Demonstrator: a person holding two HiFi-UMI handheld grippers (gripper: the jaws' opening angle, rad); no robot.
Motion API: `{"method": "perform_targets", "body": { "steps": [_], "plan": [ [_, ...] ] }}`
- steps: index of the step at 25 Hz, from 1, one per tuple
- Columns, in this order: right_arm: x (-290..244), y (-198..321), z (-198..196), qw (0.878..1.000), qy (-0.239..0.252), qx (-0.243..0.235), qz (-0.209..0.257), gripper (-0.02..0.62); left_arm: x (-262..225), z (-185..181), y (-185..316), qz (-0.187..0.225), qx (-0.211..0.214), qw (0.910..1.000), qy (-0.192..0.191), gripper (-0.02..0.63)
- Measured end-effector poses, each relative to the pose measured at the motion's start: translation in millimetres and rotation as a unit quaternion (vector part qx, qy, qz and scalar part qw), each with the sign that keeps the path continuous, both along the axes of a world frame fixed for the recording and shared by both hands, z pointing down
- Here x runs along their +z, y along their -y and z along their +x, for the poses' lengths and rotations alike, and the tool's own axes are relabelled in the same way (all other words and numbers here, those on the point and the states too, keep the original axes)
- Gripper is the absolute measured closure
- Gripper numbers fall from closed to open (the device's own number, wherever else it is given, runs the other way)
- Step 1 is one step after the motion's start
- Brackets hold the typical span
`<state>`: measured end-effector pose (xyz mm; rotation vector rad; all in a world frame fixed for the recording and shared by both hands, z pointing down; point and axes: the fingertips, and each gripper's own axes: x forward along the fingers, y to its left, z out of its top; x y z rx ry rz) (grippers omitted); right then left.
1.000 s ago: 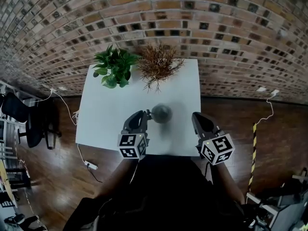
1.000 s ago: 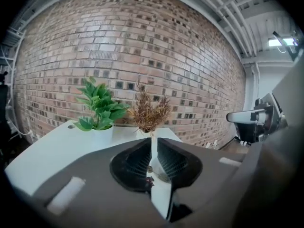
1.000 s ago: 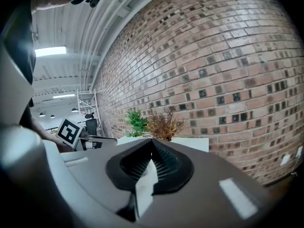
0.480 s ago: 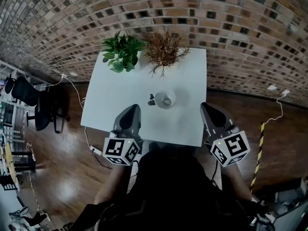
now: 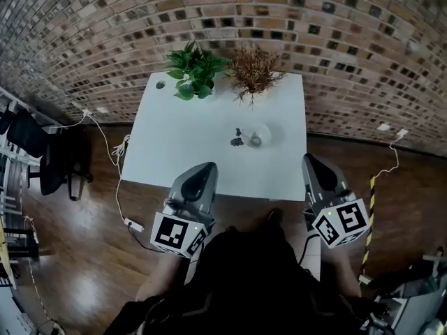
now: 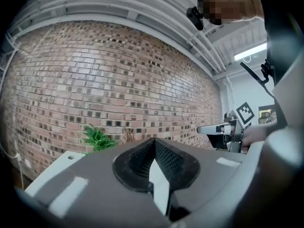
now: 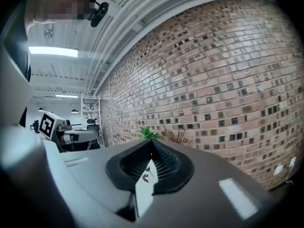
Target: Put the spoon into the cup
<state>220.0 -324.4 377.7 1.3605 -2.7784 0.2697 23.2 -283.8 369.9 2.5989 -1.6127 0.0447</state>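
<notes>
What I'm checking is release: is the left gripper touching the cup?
Apart. The head view shows the left gripper at the table's near edge, with bare tabletop between it and the cup.

Table (image 5: 174, 145) white, smooth, matt. Floor (image 5: 77, 257) dark wood planks, glossy sheen. Wall (image 5: 105, 26) rough brick, matt. Left gripper (image 5: 206, 167) and right gripper (image 5: 312, 162) smooth matt grey plastic shells; pads (image 6: 166, 159) black, ribbed, rubbery-looking; marker cubes (image 5: 174, 234) matt printed black-and-white faces. Cup (image 5: 257, 137) pale, slightly shiny, material unclear.
</notes>
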Motion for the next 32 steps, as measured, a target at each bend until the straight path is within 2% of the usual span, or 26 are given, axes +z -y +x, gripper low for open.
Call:
{"method": "perform_targets", "body": {
  "steps": [7, 10, 17, 20, 23, 26, 29, 32],
  "plan": [
    [-2.8, -63.0, -21.2, 0.999, -0.032, 0.037, -0.016, 0.589, 24.7, -24.1, -42.0, -0.034, 0.05, 0.9976, -0.033, 0.601],
    [-1.8, -86.1, -22.3, 0.998, -0.039, 0.039, -0.013, 0.589, 22.7, -20.8, -64.2, -0.026, 0.061, 0.997, -0.039, 0.601],
    [-19.8, -137.8, -15.6, 0.999, -0.026, 0.015, 0.012, 0.589, 3.9, -2.0, -118.7, -0.016, 0.041, 0.9981, -0.043, 0.601],
    [-36.7, -153.2, 8.4, 0.999, -0.013, 0.023, 0.019, 0.589, -6.1, 12.2, -141.3, -0.016, 0.026, 0.9989, -0.037, 0.601],
    [-44.0, -178.2, 27.2, 1.0, -0.01, 0.003, 0.029, 0.589, -7.7, 28.7, -162.1, -0.023, 0.006, 0.9996, -0.017, 0.601],
    [-44.2, -197.5, 45.0, 1.0, 0.005, -0.001, 0.026, 0.589, -14.8, 44.5, -180.2, -0.026, -0.017, 0.9991, -0.029, 0.601],
    [-38.8, -218.2, 52.0, 0.999, 0.028, 0.007, 0.025, 0.589, -17.7, 54.4, -205.8, -0.02, -0.003, 0.9997, -0.017, 0.601],
    [-30.6, -243.9, 42.6, 1.0, 0.022, 0.004, 0.021, 0.589, -19.0, 45.6, -230.5, -0.018, 0.008, 0.9998, -0.006, 0.601]
  ]
}}
